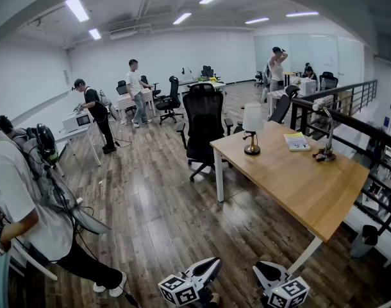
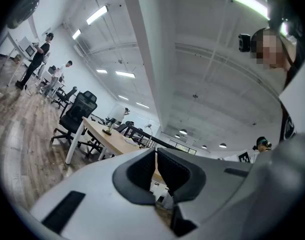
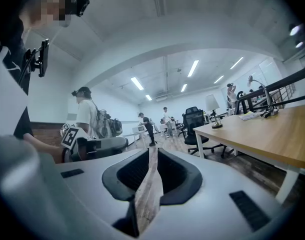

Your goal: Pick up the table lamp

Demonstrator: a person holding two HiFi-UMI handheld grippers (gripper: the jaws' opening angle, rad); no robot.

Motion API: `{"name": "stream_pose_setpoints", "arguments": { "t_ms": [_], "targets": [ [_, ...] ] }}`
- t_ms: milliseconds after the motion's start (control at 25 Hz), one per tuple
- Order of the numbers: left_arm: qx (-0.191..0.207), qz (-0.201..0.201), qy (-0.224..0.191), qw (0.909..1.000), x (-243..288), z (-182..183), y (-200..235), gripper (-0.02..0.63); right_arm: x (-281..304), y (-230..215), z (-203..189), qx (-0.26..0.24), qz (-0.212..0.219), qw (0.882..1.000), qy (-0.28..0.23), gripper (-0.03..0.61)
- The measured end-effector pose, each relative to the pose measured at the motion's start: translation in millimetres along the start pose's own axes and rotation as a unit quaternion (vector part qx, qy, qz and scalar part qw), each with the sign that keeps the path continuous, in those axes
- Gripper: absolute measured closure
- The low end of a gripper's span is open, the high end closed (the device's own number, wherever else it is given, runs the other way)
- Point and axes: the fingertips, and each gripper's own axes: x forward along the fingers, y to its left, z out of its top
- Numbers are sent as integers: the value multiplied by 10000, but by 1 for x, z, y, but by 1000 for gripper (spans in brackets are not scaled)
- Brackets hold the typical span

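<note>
A: Where is the table lamp [image 1: 252,129] to be found?
B: It is seen upright on the wooden counter [image 1: 311,185], near the far left corner, its white shade carried on a brass-coloured stem and round base. A black office chair [image 1: 204,124] is parked just beside that corner
A: What else is carried by the counter?
B: A yellow-green book [image 1: 297,141] is laid flat to the right of the lamp, and a jointed desk lamp [image 1: 325,133] is stood near the far right edge, by the dark railing [image 1: 352,101]
A: How are the grippers held?
B: The left gripper [image 1: 211,263] and the right gripper [image 1: 259,269] are seen at the bottom of the head view, over the wood floor [image 1: 163,204], well apart from the table lamp; the right one is placed near the leg at the counter's near corner. In each gripper view the jaws are brought together at the tips, narrow, with nothing caught between them
A: Who else is seen?
B: A person in a white shirt [image 1: 16,191] is seen at the left edge, and another person [image 1: 136,92] is seen standing by the desks far back
</note>
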Motion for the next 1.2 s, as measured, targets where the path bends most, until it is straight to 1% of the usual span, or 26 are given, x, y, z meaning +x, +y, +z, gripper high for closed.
{"name": "stream_pose_setpoints", "arguments": {
  "t_ms": [200, 320, 440, 680, 880, 1000, 1200],
  "targets": [
    [-66, -97, 236, 9997, 38, 6, 43, 595, 48, -27, 3, 40, -85, 9999, 120, 509],
    [-121, -204, 352, 9991, 64, 15, 69, 595, 74, -50, 7, 113, -262, 9995, 147, 509],
    [-171, -312, 417, 9985, 90, 30, 95, 595, 99, -72, 19, 118, -502, 9987, 11, 511],
    [-211, -531, 595, 9966, 135, 54, 148, 595, 160, -111, 33, 196, -723, 9972, 7, 512],
    [-230, -633, 641, 9957, 158, 73, 198, 595, 211, -133, 37, 204, -881, 9959, 35, 512],
    [-256, -655, 583, 9958, 167, 85, 223, 595, 235, -142, 42, 152, -963, 9952, 68, 512],
    [-258, -782, 489, 9954, 181, 97, 246, 595, 260, -148, 49, -6, -1053, 9944, 84, 512]
  ]
}}
